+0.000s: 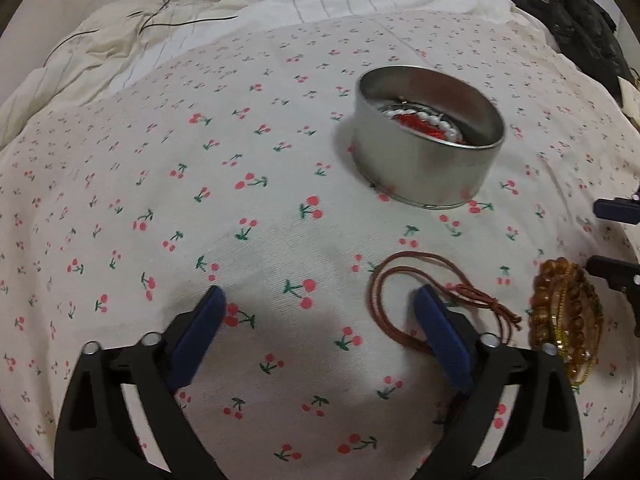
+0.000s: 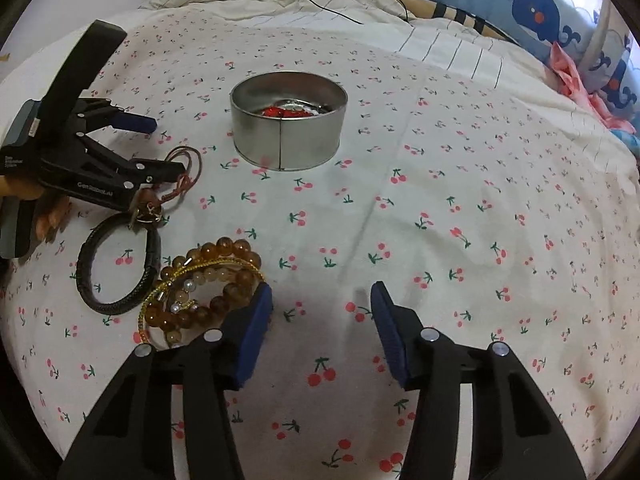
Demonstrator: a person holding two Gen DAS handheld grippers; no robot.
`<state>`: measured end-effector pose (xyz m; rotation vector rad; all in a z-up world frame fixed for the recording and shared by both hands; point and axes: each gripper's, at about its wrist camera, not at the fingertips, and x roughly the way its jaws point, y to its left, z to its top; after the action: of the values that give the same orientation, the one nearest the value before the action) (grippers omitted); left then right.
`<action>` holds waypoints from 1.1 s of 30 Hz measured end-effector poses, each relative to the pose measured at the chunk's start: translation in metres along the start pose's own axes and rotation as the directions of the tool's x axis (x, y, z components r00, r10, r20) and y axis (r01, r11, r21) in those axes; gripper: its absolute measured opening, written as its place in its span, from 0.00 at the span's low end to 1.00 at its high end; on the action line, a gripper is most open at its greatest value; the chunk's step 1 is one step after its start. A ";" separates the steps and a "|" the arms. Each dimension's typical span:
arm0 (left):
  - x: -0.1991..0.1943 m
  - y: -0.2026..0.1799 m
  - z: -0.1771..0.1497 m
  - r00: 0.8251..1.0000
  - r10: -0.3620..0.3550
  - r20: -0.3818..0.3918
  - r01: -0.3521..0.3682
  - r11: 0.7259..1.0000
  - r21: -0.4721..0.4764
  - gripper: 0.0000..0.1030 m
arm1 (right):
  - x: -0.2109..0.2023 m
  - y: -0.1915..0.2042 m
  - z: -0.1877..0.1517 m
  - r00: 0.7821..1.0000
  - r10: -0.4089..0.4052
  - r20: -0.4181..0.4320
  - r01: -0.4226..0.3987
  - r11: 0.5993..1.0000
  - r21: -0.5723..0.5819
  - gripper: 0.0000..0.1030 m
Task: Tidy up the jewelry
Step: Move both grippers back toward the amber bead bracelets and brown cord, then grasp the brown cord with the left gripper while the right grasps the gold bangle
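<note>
A round metal tin [image 1: 428, 160] [image 2: 287, 124] stands on the cherry-print bedsheet and holds a white bead bracelet [image 1: 424, 120] and something red. My left gripper [image 1: 320, 300] is open and empty, its right finger resting over a brown cord necklace [image 1: 400, 280] [image 2: 188, 168]. A pile of amber bead bracelets [image 1: 564, 316] [image 2: 208, 292] lies right of it. My right gripper [image 2: 320, 300] is open and empty, its left finger beside the amber pile. A black leather bracelet [image 2: 120, 268] lies left of the pile. The left gripper also shows in the right wrist view [image 2: 160, 146].
A rumpled cream blanket with thin black wires [image 1: 160, 20] lies at the far side. A dark bag [image 1: 580, 28] sits at the far right in the left wrist view. A blue whale-print pillow [image 2: 540, 12] and pink cloth [image 2: 572, 76] lie at the far right.
</note>
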<state>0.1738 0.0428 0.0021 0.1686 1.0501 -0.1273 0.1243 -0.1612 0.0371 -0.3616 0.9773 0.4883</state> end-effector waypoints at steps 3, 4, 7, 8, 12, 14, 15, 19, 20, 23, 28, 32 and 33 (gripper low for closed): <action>0.002 0.004 -0.003 1.000 -0.018 -0.015 0.017 0.999 -0.045 0.93 | 0.002 0.005 0.002 1.000 -0.006 -0.002 0.006 1.000 -0.017 0.49; 0.003 0.005 -0.004 1.000 -0.023 -0.016 0.022 0.998 -0.056 0.93 | 0.005 0.006 0.001 1.000 -0.018 -0.014 0.018 0.999 -0.028 0.49; 0.003 0.004 -0.006 1.000 -0.023 -0.019 0.022 0.998 -0.056 0.93 | 0.017 0.013 0.001 0.997 -0.059 -0.047 0.055 0.996 -0.066 0.49; 0.003 0.004 -0.006 1.000 -0.023 -0.019 0.022 0.998 -0.056 0.93 | 0.020 0.016 0.001 0.995 -0.083 -0.047 0.079 0.993 -0.084 0.49; 0.001 0.005 -0.010 1.000 -0.026 -0.016 0.025 0.998 -0.056 0.93 | 0.020 0.011 0.004 0.973 -0.230 -0.014 0.229 0.970 -0.080 0.50; 0.002 0.006 -0.009 0.999 -0.026 -0.019 0.025 0.998 -0.061 0.93 | 0.017 0.001 0.004 0.970 -0.242 -0.017 0.240 0.969 -0.051 0.50; 0.002 0.005 -0.009 0.999 -0.026 -0.020 0.025 0.998 -0.063 0.93 | 0.016 -0.003 0.004 0.979 -0.203 -0.018 0.203 0.979 -0.031 0.50; 0.002 0.004 -0.008 1.000 -0.021 -0.018 0.020 0.998 -0.065 0.93 | 0.021 0.001 0.005 0.988 -0.150 -0.030 0.149 0.988 -0.041 0.48; 0.002 0.004 -0.008 1.000 -0.019 -0.018 0.018 0.998 -0.063 0.93 | 0.023 0.002 0.005 0.988 -0.149 -0.035 0.147 0.988 -0.048 0.47; 0.002 0.001 -0.007 1.000 -0.007 -0.012 0.007 0.999 -0.044 0.93 | 0.027 0.010 0.007 0.992 -0.125 -0.034 0.123 0.991 -0.051 0.35; -0.006 -0.005 -0.001 0.998 -0.062 0.005 0.062 0.998 0.011 0.50 | 0.024 0.016 0.010 0.997 -0.071 -0.017 0.070 0.997 -0.017 0.06; -0.015 -0.005 0.004 0.992 -0.125 0.023 0.125 0.992 0.014 0.03 | 0.006 -0.002 0.013 0.998 -0.003 0.067 -0.004 0.995 0.098 0.06; -0.017 -0.004 0.004 0.991 -0.132 0.032 0.132 0.991 0.010 0.02 | 0.000 -0.007 0.015 0.995 0.013 0.097 -0.026 0.991 0.132 0.06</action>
<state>0.1686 0.0388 0.0187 0.1034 1.0285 -0.2532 0.1386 -0.1601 0.0452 -0.2070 0.9154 0.4515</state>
